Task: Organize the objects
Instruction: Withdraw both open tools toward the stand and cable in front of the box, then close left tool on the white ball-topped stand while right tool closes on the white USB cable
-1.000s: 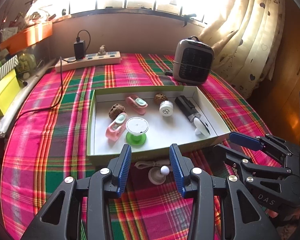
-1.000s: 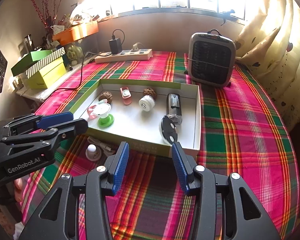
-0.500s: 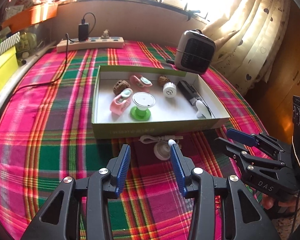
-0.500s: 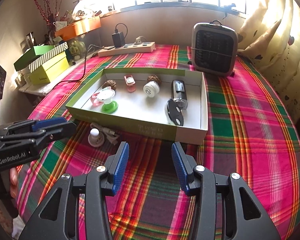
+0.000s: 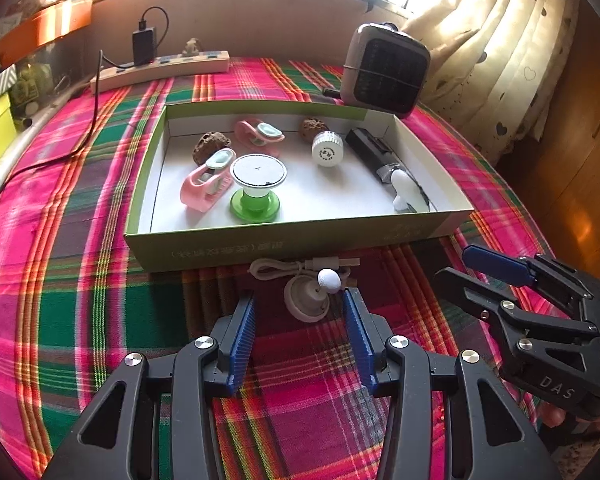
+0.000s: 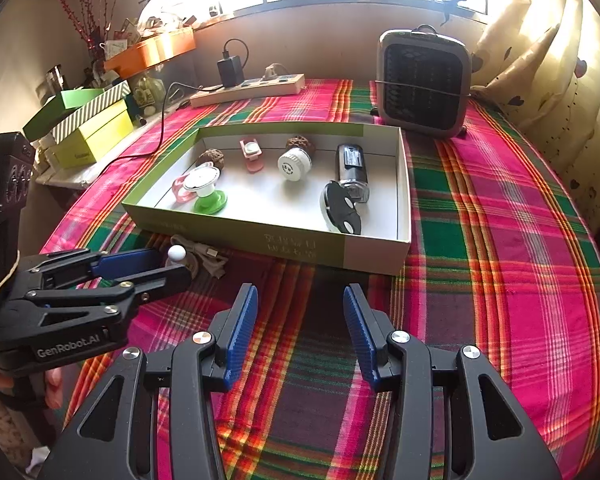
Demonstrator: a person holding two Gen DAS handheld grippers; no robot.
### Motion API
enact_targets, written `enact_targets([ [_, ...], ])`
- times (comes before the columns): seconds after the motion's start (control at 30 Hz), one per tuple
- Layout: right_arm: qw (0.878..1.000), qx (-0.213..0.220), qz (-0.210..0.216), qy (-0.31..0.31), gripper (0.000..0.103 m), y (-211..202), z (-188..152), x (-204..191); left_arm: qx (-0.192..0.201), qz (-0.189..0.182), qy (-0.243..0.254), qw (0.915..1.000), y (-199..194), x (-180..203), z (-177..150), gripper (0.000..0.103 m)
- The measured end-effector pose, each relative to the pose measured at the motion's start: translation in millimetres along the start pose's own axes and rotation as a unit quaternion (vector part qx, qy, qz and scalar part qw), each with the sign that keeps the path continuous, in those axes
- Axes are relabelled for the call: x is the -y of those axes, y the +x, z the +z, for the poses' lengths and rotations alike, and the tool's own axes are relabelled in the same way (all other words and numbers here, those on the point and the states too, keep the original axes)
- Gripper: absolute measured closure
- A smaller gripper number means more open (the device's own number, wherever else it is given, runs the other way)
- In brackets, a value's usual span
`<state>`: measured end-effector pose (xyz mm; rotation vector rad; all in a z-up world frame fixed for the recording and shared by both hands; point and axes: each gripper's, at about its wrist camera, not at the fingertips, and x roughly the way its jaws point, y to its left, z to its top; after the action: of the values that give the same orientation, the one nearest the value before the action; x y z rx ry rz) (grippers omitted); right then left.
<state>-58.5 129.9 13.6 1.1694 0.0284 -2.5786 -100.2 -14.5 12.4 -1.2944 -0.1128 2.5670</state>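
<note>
A small white ball-topped stand (image 5: 306, 300) rests on the plaid cloth beside a coiled white cable (image 5: 276, 268), just in front of the green box (image 5: 260, 250). My left gripper (image 5: 300, 300) hovers low over the stand. Its jaws are opening, the stand's base sits between the blue tips, and neither pad touches it. My right gripper (image 6: 300, 300) is open with nothing in it, over bare cloth in front of the box's near wall. The box holds two pink clips (image 5: 206, 182), a white-and-green stand (image 5: 256, 188), a white cap (image 5: 327, 149), a black device (image 5: 374, 152) and two brown nuts.
A grey heater (image 6: 424, 80) stands behind the box at the right. A power strip (image 6: 248, 88) with a charger lies along the back edge. Green and yellow boxes (image 6: 92, 128) are stacked at the left. A curtain hangs on the right.
My left gripper has sunk toward the cloth and closed in on the ball-topped stand, with its jaws spread wider. The right gripper has barely moved.
</note>
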Motion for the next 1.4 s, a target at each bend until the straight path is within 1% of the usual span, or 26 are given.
enact_targets([
  [0.07,1.000,-0.002,0.000,0.002,0.057,1,0,1,0.003,0.005,0.008,1.0000,1,2,1,0.061],
  [0.3,1.000,-0.009,0.002,0.005,0.057,6,-1,2,0.009,0.008,0.005,0.9999,4,0,5,0.061],
  [0.33,1.000,-0.010,0.002,0.004,0.057,6,-1,1,0.010,0.009,0.005,0.9999,4,0,5,0.062],
  [0.4,1.000,-0.011,0.001,0.003,0.057,7,0,0,0.011,0.013,0.004,0.9998,4,-1,5,0.069],
  [0.47,1.000,-0.012,0.001,0.003,0.057,8,0,-1,0.012,0.008,0.000,0.9999,4,-3,5,0.073],
  [0.6,1.000,-0.015,0.000,0.004,0.057,10,0,-2,0.015,0.004,-0.004,0.9999,2,-6,3,0.076],
  [0.63,1.000,-0.016,-0.001,0.004,0.057,10,1,-3,0.015,0.002,-0.003,0.9999,2,-5,3,0.079],
  [0.67,1.000,-0.016,-0.001,0.003,0.057,10,1,-4,0.014,0.001,-0.003,0.9999,3,-5,3,0.080],
  [0.93,1.000,-0.017,0.006,-0.007,0.057,12,2,-12,0.017,0.001,-0.015,0.9998,-3,-14,-2,0.080],
  [1.13,0.999,-0.021,0.029,-0.025,0.057,21,7,-25,0.022,0.012,-0.033,0.9991,-12,-31,-6,0.080],
  [1.27,0.997,-0.023,0.050,-0.054,0.057,29,12,-38,0.020,0.020,-0.047,0.9985,-15,-44,-8,0.080],
  [1.4,0.995,-0.028,0.070,-0.064,0.057,38,17,-47,0.023,0.019,-0.059,0.9978,-18,-54,-11,0.080],
])
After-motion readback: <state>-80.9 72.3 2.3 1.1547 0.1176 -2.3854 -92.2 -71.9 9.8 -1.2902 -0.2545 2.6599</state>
